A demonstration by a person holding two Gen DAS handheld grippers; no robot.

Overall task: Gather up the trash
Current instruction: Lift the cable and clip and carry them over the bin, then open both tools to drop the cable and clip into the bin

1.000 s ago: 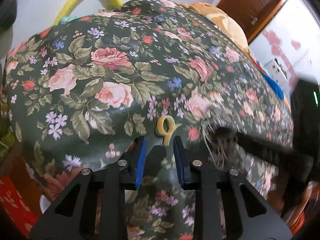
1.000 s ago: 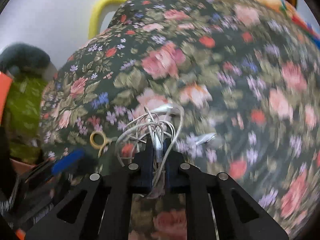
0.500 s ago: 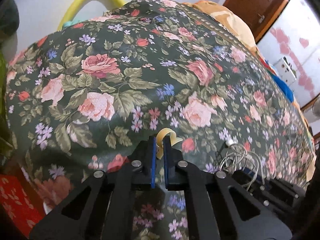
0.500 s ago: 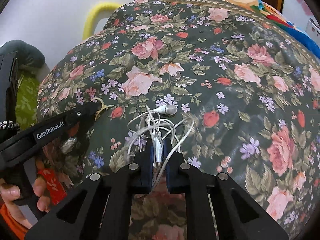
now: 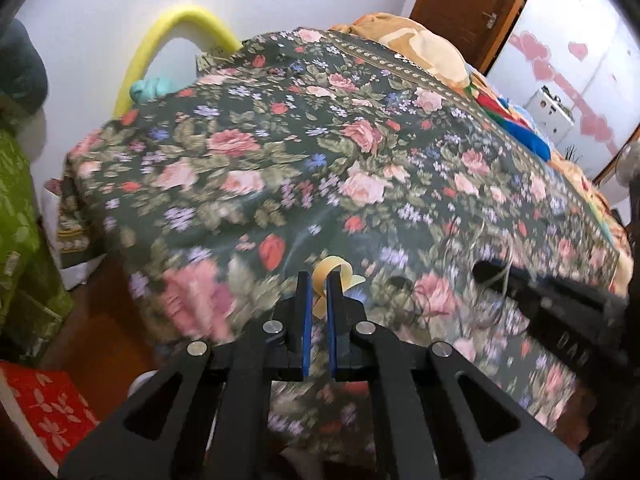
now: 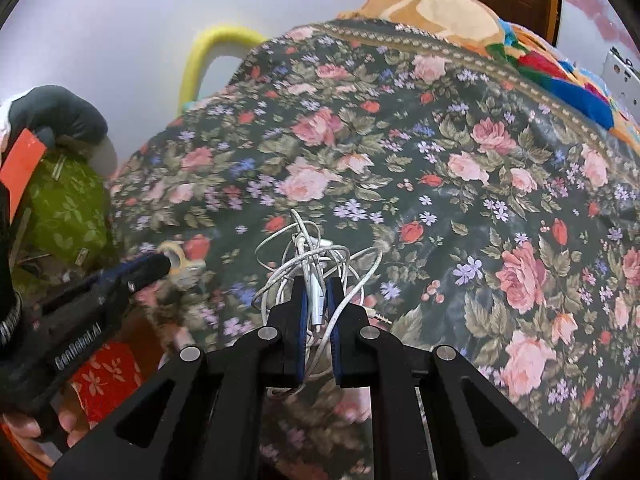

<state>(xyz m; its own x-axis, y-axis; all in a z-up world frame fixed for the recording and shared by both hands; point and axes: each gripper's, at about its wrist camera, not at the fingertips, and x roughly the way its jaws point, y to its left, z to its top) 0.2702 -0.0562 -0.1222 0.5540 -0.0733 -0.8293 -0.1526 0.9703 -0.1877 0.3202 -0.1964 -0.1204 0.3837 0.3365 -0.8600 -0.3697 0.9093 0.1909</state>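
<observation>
Left gripper (image 5: 319, 294), low centre of the left wrist view: jaws nearly closed, pinching a curled yellowish strip of tape (image 5: 334, 276) held above the floral bedspread (image 5: 360, 152). Right gripper (image 6: 318, 300), low centre of the right wrist view: jaws clamped on a tangled white earphone cable (image 6: 312, 264), its loops sticking up past the tips and its plug just right of them. Left gripper also shows at lower left of the right wrist view, tape at its tip.

dark green bedspread (image 5: 360, 152) with pink roses; white earphone tangle (image 6: 316, 264); pale yellow loop (image 5: 332, 276); red leaf-print box (image 5: 44, 404)
</observation>
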